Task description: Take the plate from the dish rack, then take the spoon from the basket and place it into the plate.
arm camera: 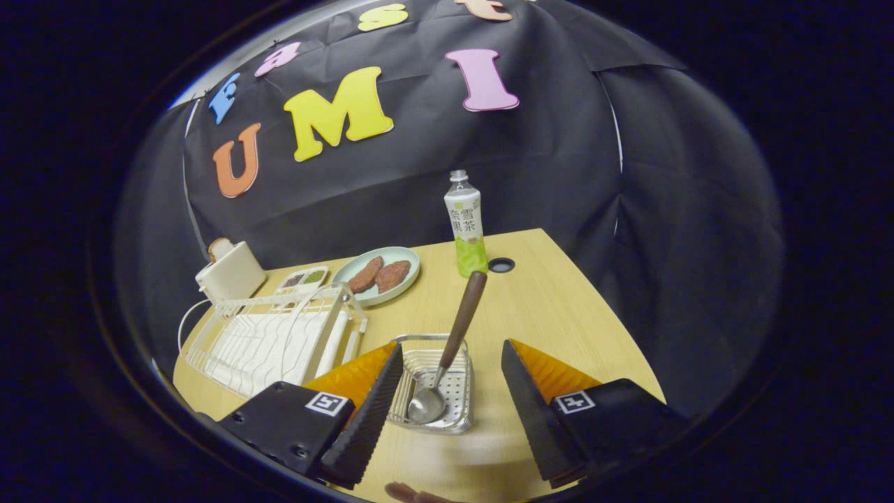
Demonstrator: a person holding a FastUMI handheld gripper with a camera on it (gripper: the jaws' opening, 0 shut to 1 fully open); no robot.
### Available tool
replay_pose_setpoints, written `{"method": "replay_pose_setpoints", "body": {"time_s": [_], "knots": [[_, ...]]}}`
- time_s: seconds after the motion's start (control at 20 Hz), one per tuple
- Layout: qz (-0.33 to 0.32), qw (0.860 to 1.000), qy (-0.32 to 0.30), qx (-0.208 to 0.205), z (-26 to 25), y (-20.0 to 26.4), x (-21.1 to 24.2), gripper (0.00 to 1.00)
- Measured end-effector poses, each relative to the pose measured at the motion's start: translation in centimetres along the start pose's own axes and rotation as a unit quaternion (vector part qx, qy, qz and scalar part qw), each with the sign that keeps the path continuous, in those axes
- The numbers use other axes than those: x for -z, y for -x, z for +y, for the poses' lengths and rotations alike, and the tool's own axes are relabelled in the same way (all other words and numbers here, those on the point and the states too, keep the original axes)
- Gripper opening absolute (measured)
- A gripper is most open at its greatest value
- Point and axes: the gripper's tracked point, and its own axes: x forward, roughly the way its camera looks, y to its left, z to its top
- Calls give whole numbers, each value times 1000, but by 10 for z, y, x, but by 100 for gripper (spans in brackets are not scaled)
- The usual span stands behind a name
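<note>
Light fell evenly on the wooden table (545, 307), bright against the dim black cloth behind. Shadows were soft and faint. The spoon (447, 349) and bottle (466, 223) looked sharp, while the fisheye bent the table's edges. The gripper (450, 395), fingers spread apart, seemed slightly blurred near its base.

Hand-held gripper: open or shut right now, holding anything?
Hand-held gripper: open, holding nothing; the basket with the spoon sits between its fingers.
</note>
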Motion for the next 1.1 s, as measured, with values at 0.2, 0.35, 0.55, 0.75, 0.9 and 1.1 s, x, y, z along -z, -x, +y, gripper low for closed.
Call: {"method": "replay_pose_setpoints", "body": {"time_s": [0.2, 0.35, 0.55, 0.75, 0.9, 1.1], "knots": [[6, 1000, -1, -20, -2, -28, -17, 90], [20, 999, -4, -35, 4, -45, -21, 80], [22, 999, -11, -32, 5, -54, -19, 49], [12, 1000, -13, -9, 7, -47, -23, 16], [-13, 1000, -17, -6, 19, -24, -34, 14], [-70, 997, 0, 24, 24, 3, -55, 13]]}}
